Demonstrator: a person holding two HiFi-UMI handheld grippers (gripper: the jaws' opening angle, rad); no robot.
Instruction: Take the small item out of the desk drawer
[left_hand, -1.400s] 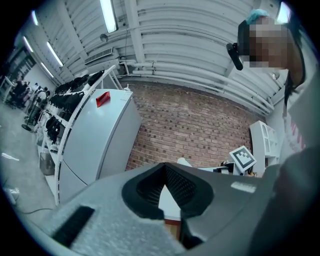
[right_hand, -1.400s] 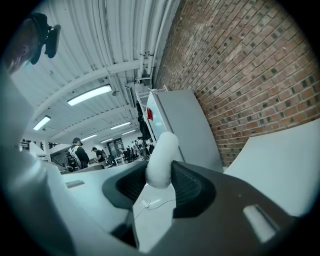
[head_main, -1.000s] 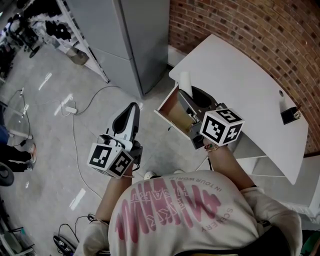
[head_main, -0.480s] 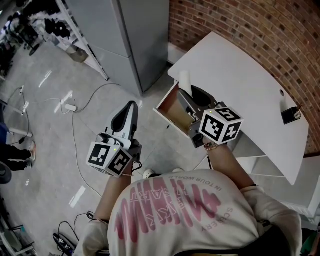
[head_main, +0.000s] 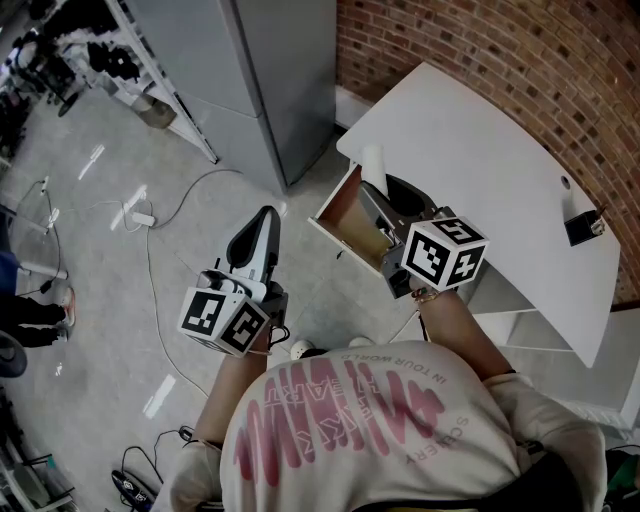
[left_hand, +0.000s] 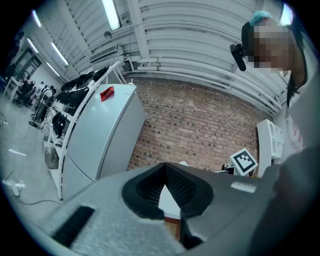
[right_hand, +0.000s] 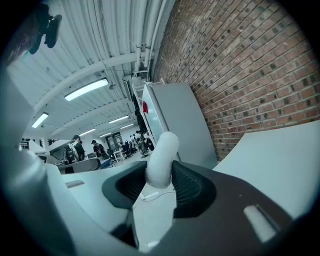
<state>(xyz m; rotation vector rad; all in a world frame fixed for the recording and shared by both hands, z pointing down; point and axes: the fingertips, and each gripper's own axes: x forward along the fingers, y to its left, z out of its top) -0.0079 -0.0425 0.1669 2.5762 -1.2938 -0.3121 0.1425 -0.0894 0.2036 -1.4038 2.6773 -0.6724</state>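
The small item (head_main: 372, 164) is a white rounded cylinder, and my right gripper (head_main: 381, 186) is shut on it above the open wooden drawer (head_main: 339, 214) at the near end of the white desk (head_main: 480, 165). In the right gripper view the white item (right_hand: 161, 159) sticks up between the black pads of the right gripper (right_hand: 161, 176), with the desk top (right_hand: 270, 160) to its right. My left gripper (head_main: 264, 221) hangs over the concrete floor to the left of the drawer. In its own view the left gripper (left_hand: 164, 169) has its jaws closed to a point with nothing between them.
A tall grey cabinet (head_main: 262, 80) stands left of the desk against the brick wall (head_main: 520, 60). A small black object (head_main: 581, 228) sits at the desk's far end. Cables and a power strip (head_main: 141, 217) lie on the floor. White shelving (head_main: 520, 326) stands below the desk.
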